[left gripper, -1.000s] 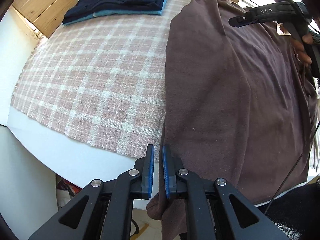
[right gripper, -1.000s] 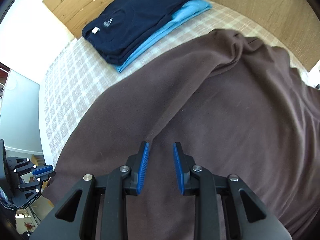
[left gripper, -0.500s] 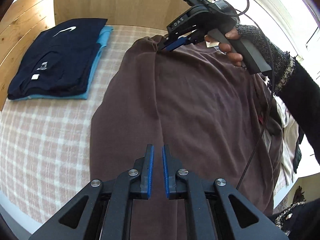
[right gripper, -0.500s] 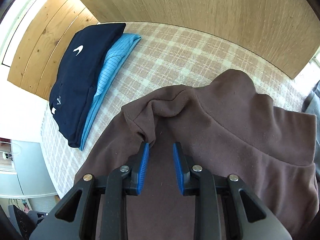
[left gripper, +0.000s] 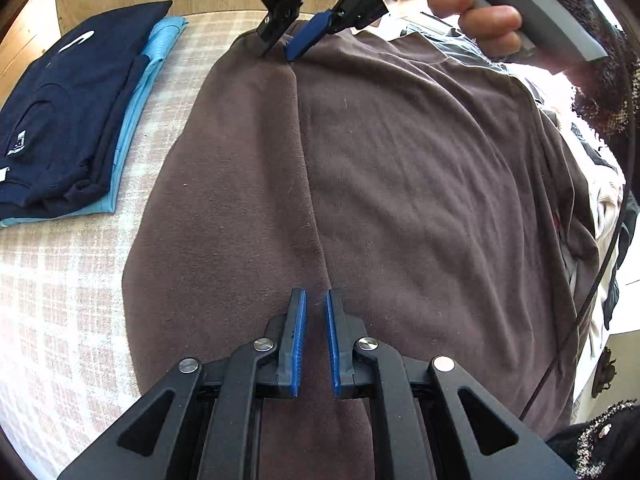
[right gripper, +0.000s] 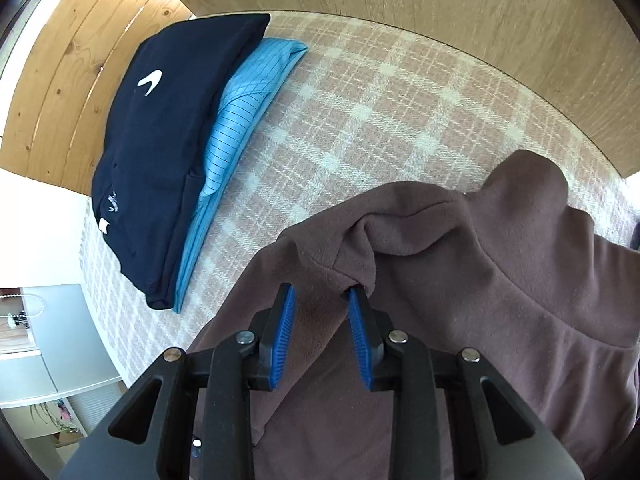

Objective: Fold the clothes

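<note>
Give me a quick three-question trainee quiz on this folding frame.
1. True or false: the light-blue garment lies on top of the navy top.
2. The brown garment lies on: A) bare wood, B) a plaid blanket, C) a tiled floor.
3. Whose fabric sits between the jaws of the right gripper?

Key:
1. False: the navy top lies on the light-blue garment.
2. B.
3. The brown garment's folded edge; those jaws are opening.
</note>
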A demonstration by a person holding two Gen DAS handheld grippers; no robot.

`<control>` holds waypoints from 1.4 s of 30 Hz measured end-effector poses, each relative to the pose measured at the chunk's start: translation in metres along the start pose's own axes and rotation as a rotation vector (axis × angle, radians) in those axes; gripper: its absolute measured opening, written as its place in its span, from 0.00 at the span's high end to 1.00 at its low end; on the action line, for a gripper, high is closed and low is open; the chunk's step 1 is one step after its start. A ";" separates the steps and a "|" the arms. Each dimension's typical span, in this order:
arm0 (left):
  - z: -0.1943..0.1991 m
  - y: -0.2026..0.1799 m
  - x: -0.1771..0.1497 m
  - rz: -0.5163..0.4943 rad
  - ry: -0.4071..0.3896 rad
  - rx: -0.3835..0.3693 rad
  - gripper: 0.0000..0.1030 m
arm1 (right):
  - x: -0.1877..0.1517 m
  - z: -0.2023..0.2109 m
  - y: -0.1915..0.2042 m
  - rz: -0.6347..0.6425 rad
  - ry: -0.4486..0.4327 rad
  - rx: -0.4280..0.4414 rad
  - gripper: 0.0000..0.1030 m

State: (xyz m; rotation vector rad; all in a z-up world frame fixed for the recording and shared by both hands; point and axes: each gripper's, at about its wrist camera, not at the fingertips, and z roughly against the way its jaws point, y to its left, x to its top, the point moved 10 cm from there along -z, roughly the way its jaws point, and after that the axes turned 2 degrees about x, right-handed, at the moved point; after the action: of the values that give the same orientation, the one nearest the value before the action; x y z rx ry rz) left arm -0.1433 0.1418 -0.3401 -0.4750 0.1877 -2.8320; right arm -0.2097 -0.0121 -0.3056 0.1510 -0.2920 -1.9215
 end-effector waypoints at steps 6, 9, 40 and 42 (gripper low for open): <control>-0.002 0.003 -0.008 -0.013 0.002 -0.001 0.91 | 0.004 -0.003 0.011 0.034 -0.048 -0.023 0.94; -0.002 0.003 -0.009 -0.013 0.001 -0.005 0.91 | 0.004 0.004 0.014 0.025 -0.080 0.001 0.94; 0.007 0.034 -0.021 0.059 -0.029 0.003 0.86 | -0.019 -0.003 0.078 0.075 -0.092 0.045 0.95; 0.006 0.034 -0.022 0.060 -0.031 0.002 0.86 | -0.017 0.012 0.090 0.076 -0.135 0.103 0.96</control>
State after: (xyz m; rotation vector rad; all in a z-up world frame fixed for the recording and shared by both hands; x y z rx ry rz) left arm -0.1129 0.1147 -0.3468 -0.5044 0.1899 -2.7647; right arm -0.1261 -0.0254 -0.2698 0.0770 -0.4813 -1.8448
